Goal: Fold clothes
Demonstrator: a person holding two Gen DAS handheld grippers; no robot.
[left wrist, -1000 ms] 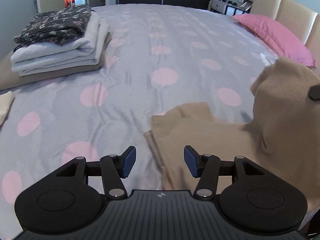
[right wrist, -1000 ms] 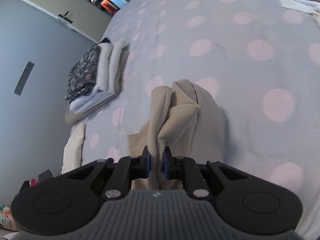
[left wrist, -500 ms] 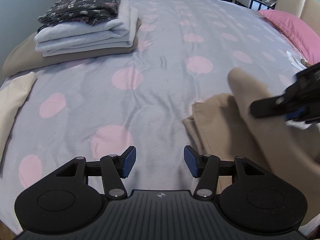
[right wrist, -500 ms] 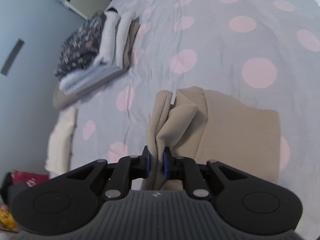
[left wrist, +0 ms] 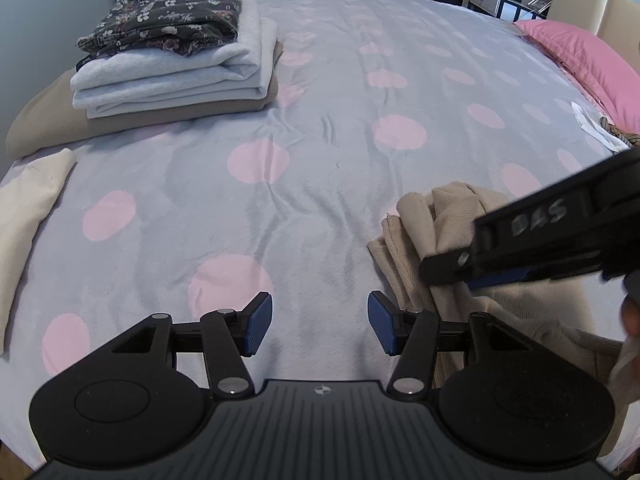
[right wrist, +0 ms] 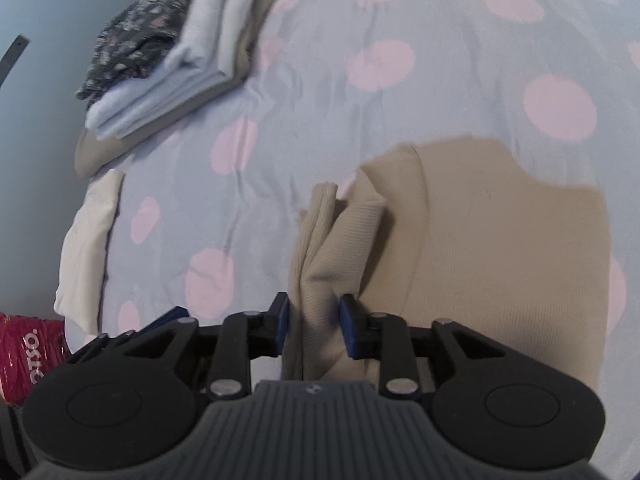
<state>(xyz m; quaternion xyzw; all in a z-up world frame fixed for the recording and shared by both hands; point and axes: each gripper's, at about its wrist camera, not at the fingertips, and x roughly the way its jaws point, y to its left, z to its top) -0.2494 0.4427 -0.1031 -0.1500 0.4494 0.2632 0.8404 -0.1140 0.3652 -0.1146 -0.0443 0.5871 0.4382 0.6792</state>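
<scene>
A beige ribbed garment (right wrist: 500,240) lies on the grey bedspread with pink dots (right wrist: 320,92), one layer folded over another. Its bunched edge (right wrist: 320,240) stands up between the fingers of my right gripper (right wrist: 314,322). The jaws are opening: the cloth is still between the blue pads, with a gap showing at the right pad (right wrist: 349,330). In the left wrist view the right gripper (left wrist: 460,276) comes in from the right over the beige garment (left wrist: 424,220). My left gripper (left wrist: 320,328) hangs open over bare bedspread just left of the garment, nothing between its fingers.
A stack of folded clothes (left wrist: 172,68), with a dark floral piece on top, sits at the far left of the bed. A cream cloth (left wrist: 24,216) lies at the left edge. A pink pillow (left wrist: 580,56) rests by the headboard. A red package (right wrist: 24,352) lies beyond the bed's edge.
My right gripper has carried the beige fold down and to the left and laid it over the garment, and its jaws have widened. The left gripper has stayed open.
</scene>
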